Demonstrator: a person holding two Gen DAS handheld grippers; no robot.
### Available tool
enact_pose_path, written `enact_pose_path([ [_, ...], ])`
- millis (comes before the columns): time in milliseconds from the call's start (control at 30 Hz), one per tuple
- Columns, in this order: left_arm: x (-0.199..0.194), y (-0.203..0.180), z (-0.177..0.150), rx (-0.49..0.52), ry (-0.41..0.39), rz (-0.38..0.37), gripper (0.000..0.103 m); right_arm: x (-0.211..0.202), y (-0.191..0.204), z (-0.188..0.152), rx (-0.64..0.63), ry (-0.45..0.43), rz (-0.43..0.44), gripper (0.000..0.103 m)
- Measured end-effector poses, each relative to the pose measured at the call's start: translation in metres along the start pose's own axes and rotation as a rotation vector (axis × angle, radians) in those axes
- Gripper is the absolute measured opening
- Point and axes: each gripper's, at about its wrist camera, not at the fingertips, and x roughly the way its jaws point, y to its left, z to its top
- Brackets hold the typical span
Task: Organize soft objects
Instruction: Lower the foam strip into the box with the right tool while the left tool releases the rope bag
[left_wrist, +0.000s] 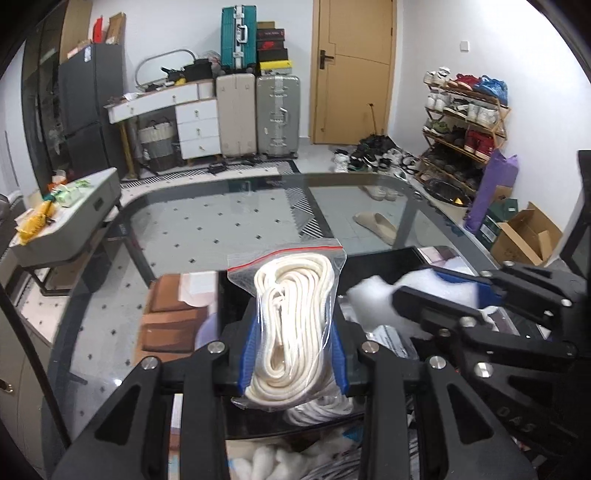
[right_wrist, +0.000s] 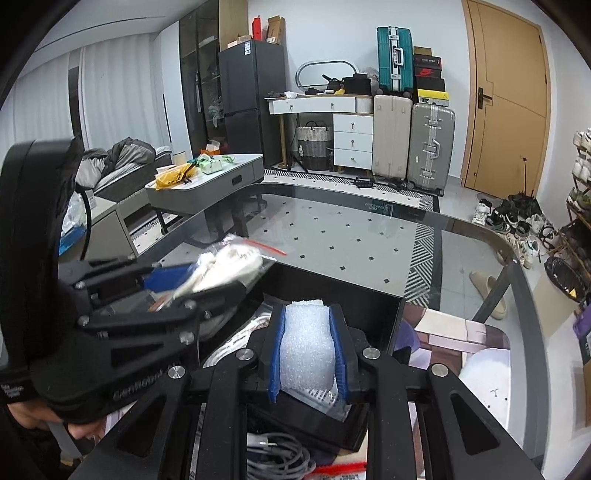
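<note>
My left gripper (left_wrist: 293, 347) is shut on a clear zip bag of coiled white rope (left_wrist: 295, 317) and holds it above a black box (left_wrist: 384, 266) on the glass table (left_wrist: 221, 221). The bag also shows in the right wrist view (right_wrist: 229, 267), held in the left gripper (right_wrist: 207, 282) at the left. My right gripper (right_wrist: 308, 354) is shut on a white foam piece (right_wrist: 306, 347) over the black box (right_wrist: 376, 314). In the left wrist view the right gripper (left_wrist: 436, 291) comes in from the right with the foam piece (left_wrist: 373, 302).
Grey cables (right_wrist: 273, 458) and white cotton-like stuff (left_wrist: 266, 461) lie near the table's front edge. A brown booklet (left_wrist: 173, 314) lies left of the box, a white cloth (right_wrist: 487, 376) to its right. A low side table (right_wrist: 207, 181) stands at the far left, a shoe rack (left_wrist: 461, 125) at the right.
</note>
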Motion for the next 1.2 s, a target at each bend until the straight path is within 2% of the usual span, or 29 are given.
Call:
enact_pose_path([
  [333,0.017,-0.002,-0.010,0.004,0.041,-0.032,0.032,0.024,-0.006,-0.013,-0.023,0.076,-0.025,0.022],
  [533,0.017,-0.004,-0.012,0.030,0.041,-0.038,0.035,0.017,-0.012,-0.015,-0.043,0.059,-0.068,0.026],
  [600,0.014,-0.002,-0.011,0.015,0.042,-0.065,0.040,0.011,-0.015,-0.016,-0.038,0.050,-0.075,0.031],
  [633,0.012,-0.002,-0.011,0.009,0.041,-0.067,0.046,0.006,-0.016,-0.018,-0.034,0.042,-0.084,0.032],
  [700,0.008,-0.002,-0.011,0.004,0.034,-0.077,0.052,-0.003,-0.016,-0.019,-0.032,0.032,-0.087,0.033],
  [733,0.004,-0.002,-0.011,0.008,0.028,-0.070,0.060,-0.008,-0.015,-0.021,-0.033,0.026,-0.091,0.035],
  [800,-0.004,-0.006,-0.012,0.020,0.012,-0.045,0.064,-0.019,-0.013,-0.023,-0.031,0.010,-0.113,0.056],
  [833,-0.008,-0.006,-0.013,0.020,0.007,-0.043,0.069,-0.028,-0.012,-0.026,-0.027,-0.007,-0.118,0.059],
  [867,-0.012,-0.006,-0.015,0.017,0.003,-0.040,0.079,-0.033,-0.012,-0.028,-0.020,-0.016,-0.114,0.064],
  [967,-0.024,-0.003,-0.021,0.001,-0.019,-0.049,0.084,-0.051,-0.011,-0.035,0.005,-0.038,-0.127,0.083],
  [1000,-0.030,-0.003,-0.023,0.001,-0.028,-0.055,0.088,-0.057,-0.010,-0.037,0.009,-0.052,-0.133,0.085],
  [1033,-0.034,-0.003,-0.026,0.001,-0.032,-0.043,0.099,-0.064,-0.010,-0.041,0.013,-0.064,-0.135,0.086],
  [1067,-0.038,-0.002,-0.028,-0.003,-0.041,-0.022,0.103,-0.068,-0.009,-0.043,0.016,-0.063,-0.140,0.092],
  [1100,-0.043,-0.002,-0.031,-0.007,-0.055,-0.009,0.103,-0.073,-0.007,-0.045,0.018,-0.064,-0.149,0.097],
  [1200,-0.053,-0.003,-0.036,-0.009,-0.066,-0.018,0.103,-0.085,-0.006,-0.053,0.029,-0.074,-0.163,0.102],
])
